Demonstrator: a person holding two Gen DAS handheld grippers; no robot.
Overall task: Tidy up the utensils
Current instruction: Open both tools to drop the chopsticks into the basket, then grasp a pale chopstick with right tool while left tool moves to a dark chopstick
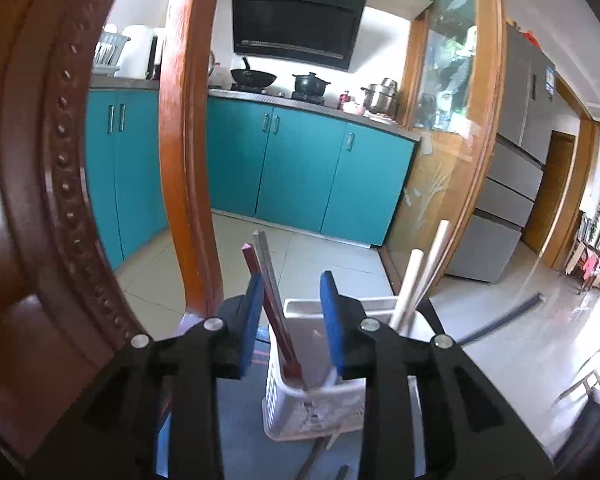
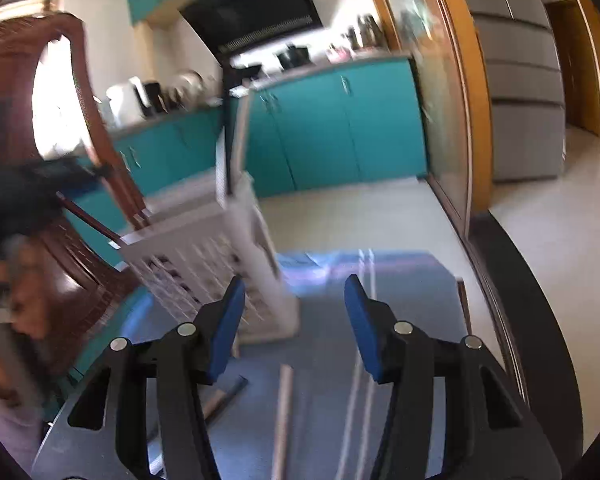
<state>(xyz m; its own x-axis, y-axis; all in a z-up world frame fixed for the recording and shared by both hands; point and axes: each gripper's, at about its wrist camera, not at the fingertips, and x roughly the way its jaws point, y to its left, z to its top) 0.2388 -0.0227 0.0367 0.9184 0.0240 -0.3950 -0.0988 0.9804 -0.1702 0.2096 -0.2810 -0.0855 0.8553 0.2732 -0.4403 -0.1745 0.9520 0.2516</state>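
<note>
Left wrist view: left hand-held gripper (image 1: 290,322) is open, blue fingers (image 1: 249,328) on either side of a dark red and grey chopstick pair (image 1: 274,300). The pair already stands in the white slotted basket (image 1: 300,404), long axis near upright, tips leaning up and left; whether the left finger touches it I can't tell. Two pale wooden sticks (image 1: 414,280) stand in the basket's right part, leaning right. More chopsticks (image 1: 318,454) lie flat on the blue mat at the basket's foot, just below this gripper. Right wrist view, motion-blurred: right hand-held gripper (image 2: 294,326) is open and empty over the blue mat (image 2: 400,292) on the worktop. A pale stick (image 2: 282,416) lies straight ahead and below, long axis running away from the camera, roughly along the fingers; a dark one (image 2: 224,396) lies beside it to the left. Right arm looks nearer these. Basket (image 2: 204,260) sits ahead-left. Room: teal kitchen cabinets (image 1: 300,172), tiled floor, wooden chair back (image 1: 32,160) at left.
</note>
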